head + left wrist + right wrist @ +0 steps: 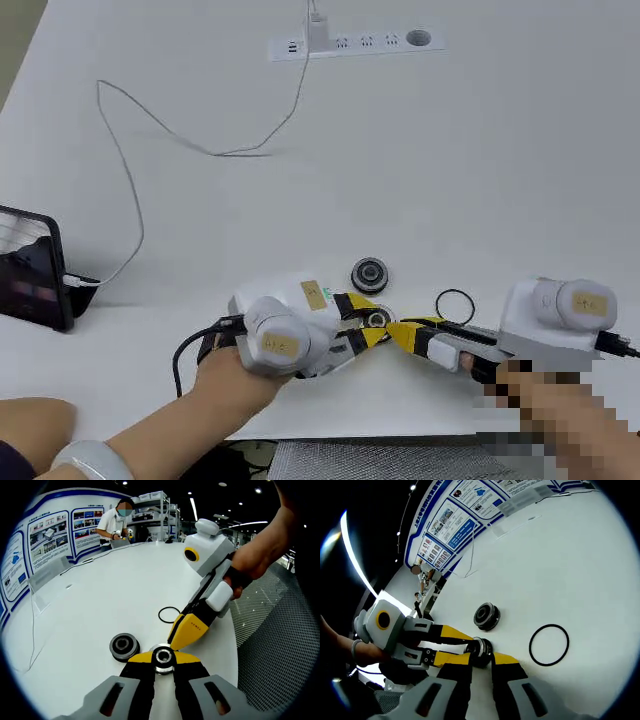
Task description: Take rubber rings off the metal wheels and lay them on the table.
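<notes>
Head view, tools: left tool (372, 322) clamps a wheel (377, 320); right tool (400, 330) meets its rim, opening impossible to tell.
Left gripper view, done: one ring (169, 614) lies free on the surface (100, 590).
Right gripper view, remaining: second wheel (486, 615), seemingly still ringed.

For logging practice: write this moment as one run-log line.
left gripper shut on wheel | right gripper at same wheel | loose ring on table | second wheel
</notes>
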